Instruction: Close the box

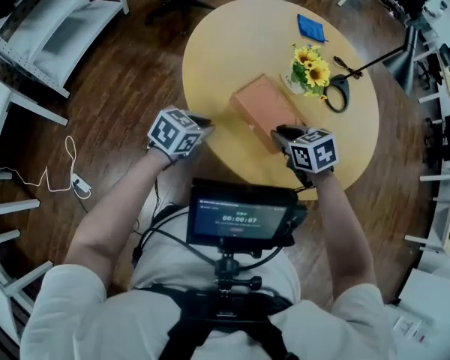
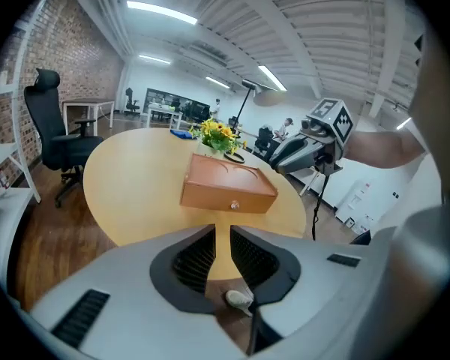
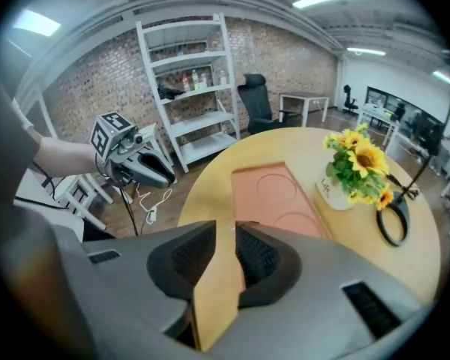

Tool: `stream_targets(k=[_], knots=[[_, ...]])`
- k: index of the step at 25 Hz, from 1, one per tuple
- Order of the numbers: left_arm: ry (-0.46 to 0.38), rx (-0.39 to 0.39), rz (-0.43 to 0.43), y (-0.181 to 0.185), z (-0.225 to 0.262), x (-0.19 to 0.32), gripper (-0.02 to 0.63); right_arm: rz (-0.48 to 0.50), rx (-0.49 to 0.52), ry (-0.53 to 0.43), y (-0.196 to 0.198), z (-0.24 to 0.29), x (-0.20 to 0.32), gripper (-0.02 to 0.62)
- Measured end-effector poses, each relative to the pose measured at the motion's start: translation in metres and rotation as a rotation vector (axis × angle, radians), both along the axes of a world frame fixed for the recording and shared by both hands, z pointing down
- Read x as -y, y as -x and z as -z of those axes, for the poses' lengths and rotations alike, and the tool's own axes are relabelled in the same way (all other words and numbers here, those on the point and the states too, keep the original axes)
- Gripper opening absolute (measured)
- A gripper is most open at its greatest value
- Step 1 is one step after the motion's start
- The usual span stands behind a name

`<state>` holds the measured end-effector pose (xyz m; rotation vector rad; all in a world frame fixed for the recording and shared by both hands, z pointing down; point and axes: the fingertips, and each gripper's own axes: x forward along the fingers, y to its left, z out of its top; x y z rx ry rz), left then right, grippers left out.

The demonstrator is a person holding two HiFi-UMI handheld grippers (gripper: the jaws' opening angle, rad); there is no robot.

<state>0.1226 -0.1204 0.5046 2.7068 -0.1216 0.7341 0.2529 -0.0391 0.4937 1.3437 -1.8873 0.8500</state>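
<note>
Head view: set high, facing steeply down, with the round pale-wood table [image 1: 210, 43] in the upper centre of frame. Left gripper view: low off the table's edge, looking across at the orange-brown wooden box [image 2: 229, 186], mid-frame. Right gripper view: nearer — almost over the box, from another side. Shared by all three: table, box, pot of yellow sunflowers [image 1: 309, 67].

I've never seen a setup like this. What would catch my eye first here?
A closed orange-brown box lies in the middle of a round yellow table, with a pot of sunflowers just beside it. At the near edge, the left gripper and right gripper each carry a cube with black-and-white square markers.
</note>
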Motion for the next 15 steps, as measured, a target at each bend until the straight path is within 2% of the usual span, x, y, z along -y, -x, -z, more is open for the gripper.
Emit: stream_targets(k=[5,9,13,15], knots=[[-0.074,0.026,-0.13,0.036,0.018,-0.005,0.06,-0.227,0.061,-0.055,0.03,-0.006,-0.048,0.101],[-0.09,0.042,-0.23,0.061,0.03,-0.018,0.06,-0.489,0.093,-0.145,0.055,0.003,-0.097,0.101],[-0.114,0.044,-0.242,0.083,0.041,-0.025,0.06,-0.597,0.08,-0.202,0.077,0.014,-0.124,0.108],[-0.102,0.039,-0.274,0.096,0.039,-0.036,0.06,-0.682,0.085,-0.22,0.098,0.012,-0.148,0.116]])
